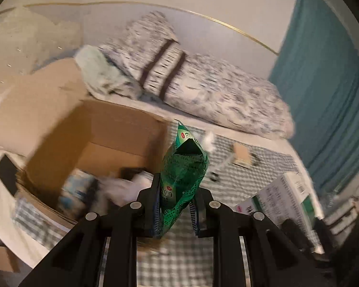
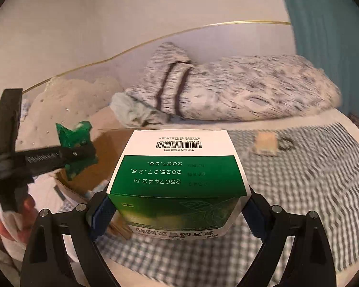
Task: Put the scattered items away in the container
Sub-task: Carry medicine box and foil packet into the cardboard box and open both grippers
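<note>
Two loads held: left gripper (image 1: pixel 176 205) pinching upright green sachet (image 1: pixel 183 172), carton (image 1: pixel 122 129) lying at ten o'clock, nearer; right gripper (image 2: pixel 172 211) clamped on medicine box (image 2: pixel 179 172), carton (image 2: pixel 103 153) at ten o'clock, farther.

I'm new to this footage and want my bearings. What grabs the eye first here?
The green sachet pinched upright in the left gripper, just right of the open cardboard box. Then the green-and-white medicine box clamped in the right gripper, above the checked bedsheet. Behind both lies a rolled patterned quilt.
</note>
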The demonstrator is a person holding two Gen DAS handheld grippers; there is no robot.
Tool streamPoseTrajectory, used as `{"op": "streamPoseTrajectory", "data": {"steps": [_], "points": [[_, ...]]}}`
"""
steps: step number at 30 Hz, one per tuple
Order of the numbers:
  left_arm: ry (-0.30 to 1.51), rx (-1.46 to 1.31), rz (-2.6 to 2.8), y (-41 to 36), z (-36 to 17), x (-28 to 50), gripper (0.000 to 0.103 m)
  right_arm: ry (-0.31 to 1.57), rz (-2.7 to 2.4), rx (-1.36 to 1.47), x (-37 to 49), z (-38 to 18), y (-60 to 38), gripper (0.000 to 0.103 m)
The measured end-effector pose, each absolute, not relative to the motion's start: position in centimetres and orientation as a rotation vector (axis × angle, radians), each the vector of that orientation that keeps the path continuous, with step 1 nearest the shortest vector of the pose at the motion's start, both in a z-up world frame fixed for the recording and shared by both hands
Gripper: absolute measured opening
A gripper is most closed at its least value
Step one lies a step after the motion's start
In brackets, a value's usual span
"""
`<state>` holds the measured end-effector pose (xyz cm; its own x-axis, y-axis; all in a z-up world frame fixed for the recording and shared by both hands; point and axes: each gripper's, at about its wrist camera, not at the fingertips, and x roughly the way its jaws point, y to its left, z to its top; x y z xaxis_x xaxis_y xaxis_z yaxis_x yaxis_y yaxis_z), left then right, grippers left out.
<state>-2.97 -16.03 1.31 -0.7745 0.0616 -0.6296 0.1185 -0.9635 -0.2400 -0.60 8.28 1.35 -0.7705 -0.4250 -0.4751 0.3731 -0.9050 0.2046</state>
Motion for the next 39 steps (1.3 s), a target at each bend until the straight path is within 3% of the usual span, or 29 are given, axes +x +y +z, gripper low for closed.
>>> {"op": "streamPoseTrajectory", "data": {"steps": [10, 21, 23, 24, 25, 27, 31, 39], "points": [[0.412, 1.135, -2.748, -24.0, -3.0, -5.8, 0.021, -0.118, -2.439, 0.708, -6.2, 2.2, -3.3, 0.091], [0.422, 1.171, -2.735, -26.0, -5.7, -7.5, 0.021, -0.142, -2.352, 0.757, -10.2, -0.5, -8.5, 0.092], [0.393, 1.162, -2.756, -25.6, -5.7, -7.8, 0.027, -0.147, -2.345, 0.767, -10.8, -0.9, -8.7, 0.093], [0.367, 1.159, -2.764, -25.3, -5.6, -7.9, 0.046, -0.147, -2.346, 0.774, -11.1, -1.0, -8.9, 0.093], [0.338, 1.155, -2.756, -25.0, -5.5, -8.0, 0.075, -0.144, -2.355, 0.783, -11.4, -1.1, -8.9, 0.093], [0.294, 1.116, -2.735, -25.0, -5.1, -7.8, 0.089, -0.147, -2.393, 0.805, -12.0, -1.1, -8.9, 0.098], [0.321, 1.1, -2.745, -25.6, -4.3, -7.6, 0.09, -0.196, -2.385, 0.836, -12.9, -0.7, -8.5, 0.103], [0.326, 1.081, -2.732, -23.9, -2.5, -6.0, 0.09, -0.185, -2.435, 0.743, -10.9, 1.9, -5.9, 0.103]]}}
